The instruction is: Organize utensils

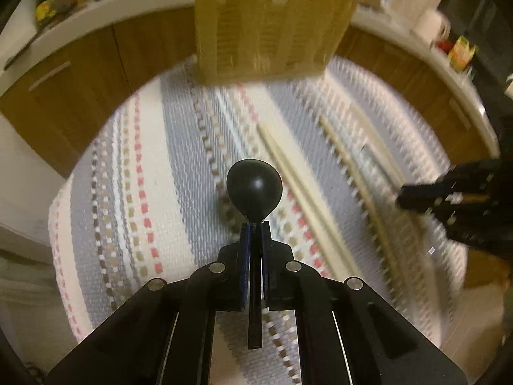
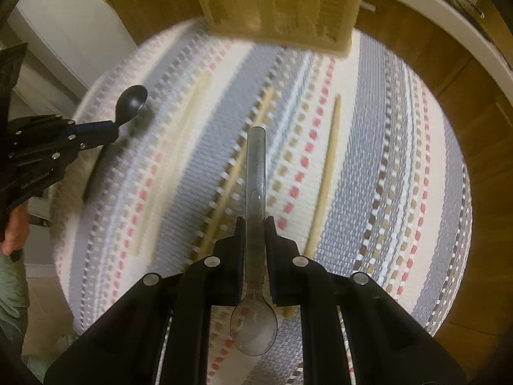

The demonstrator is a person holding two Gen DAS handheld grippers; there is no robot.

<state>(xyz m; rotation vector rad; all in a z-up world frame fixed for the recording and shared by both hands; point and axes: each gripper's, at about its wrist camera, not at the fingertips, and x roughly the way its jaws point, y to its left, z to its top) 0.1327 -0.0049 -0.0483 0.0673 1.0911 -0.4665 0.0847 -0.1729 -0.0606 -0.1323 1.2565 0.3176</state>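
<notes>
My left claw (image 1: 255,224) is clamped on the neck of a black spoon (image 1: 254,189), bowl pointing ahead above the striped mat (image 1: 166,166). My right claw (image 2: 255,224) pinches a clear spoon (image 2: 255,173) by its handle, bowl toward me. Chopsticks (image 1: 288,173) lie on the mat, and the wooden organizer (image 1: 269,25) sits at its far edge.

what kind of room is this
Most likely a home kitchen. Wooden cabinet doors run under a white countertop that holds jars or packets, and a striped woven mat bears chopsticks beside a slotted bamboo utensil tray.
</notes>
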